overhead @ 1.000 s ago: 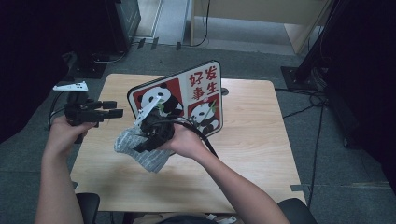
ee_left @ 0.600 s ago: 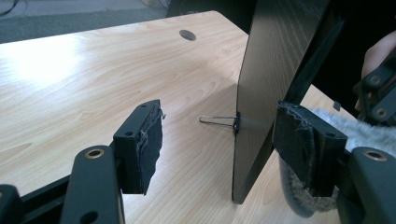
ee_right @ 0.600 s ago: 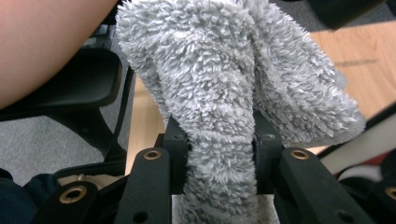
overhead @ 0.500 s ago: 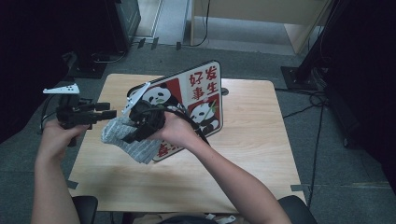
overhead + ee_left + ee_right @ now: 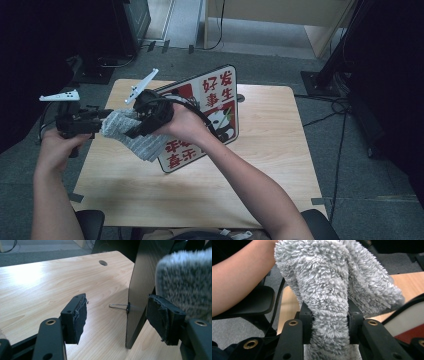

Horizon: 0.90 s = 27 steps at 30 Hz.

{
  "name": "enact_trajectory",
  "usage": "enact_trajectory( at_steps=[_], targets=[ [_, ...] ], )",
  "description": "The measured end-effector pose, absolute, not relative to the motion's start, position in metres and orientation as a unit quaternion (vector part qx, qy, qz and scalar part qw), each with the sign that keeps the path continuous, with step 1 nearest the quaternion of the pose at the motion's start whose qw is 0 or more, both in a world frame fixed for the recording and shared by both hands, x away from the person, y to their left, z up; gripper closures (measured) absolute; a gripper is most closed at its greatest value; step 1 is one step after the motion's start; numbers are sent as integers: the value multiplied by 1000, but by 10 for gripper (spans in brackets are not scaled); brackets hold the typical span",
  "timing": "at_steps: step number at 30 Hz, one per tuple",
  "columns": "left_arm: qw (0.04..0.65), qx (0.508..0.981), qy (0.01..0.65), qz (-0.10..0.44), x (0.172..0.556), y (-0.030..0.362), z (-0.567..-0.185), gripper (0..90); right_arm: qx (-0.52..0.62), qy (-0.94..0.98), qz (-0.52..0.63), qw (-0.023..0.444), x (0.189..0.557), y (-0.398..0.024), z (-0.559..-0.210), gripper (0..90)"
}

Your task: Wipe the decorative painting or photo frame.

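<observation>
Spanning the middle, a pale wooden counter (image 5: pixel 280 150) stands on grey carpet (image 5: pixel 360 165). At nine o'clock, left gripper (image 5: pixel 102 120) jaws spread; beside it, right gripper (image 5: pixel 131 131) jaws pinch the grey fluffy cloth (image 5: pixel 135 137) before a panda sign (image 5: pixel 215 107).

The upright sign board (image 5: pixel 207 117) blocks the table (image 5: pixel 270 165) middle; the wood right of it lies free.

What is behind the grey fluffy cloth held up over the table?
Behind the grey fluffy cloth, clamped in the right tool, leans the panda sign board. The cloth covers the board's lower-left part, so the print there cannot be seen.
</observation>
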State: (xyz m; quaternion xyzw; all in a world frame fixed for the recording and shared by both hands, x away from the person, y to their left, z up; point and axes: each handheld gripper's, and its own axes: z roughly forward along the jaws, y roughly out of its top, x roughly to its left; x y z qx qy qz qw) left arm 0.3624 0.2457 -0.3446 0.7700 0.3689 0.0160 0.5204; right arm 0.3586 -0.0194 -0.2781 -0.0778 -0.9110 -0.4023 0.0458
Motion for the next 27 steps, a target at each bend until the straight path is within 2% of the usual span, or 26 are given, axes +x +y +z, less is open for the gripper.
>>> enact_trajectory(
  at_steps=[8,27],
  targets=[
    [519,772,367,16,363,244,-345,332,-105,-901,-419,50,370,-27,-268,670],
    [522,773,360,18,362,243,-344,331,-151,-893,-421,56,378,-45,-284,671]
  ],
)
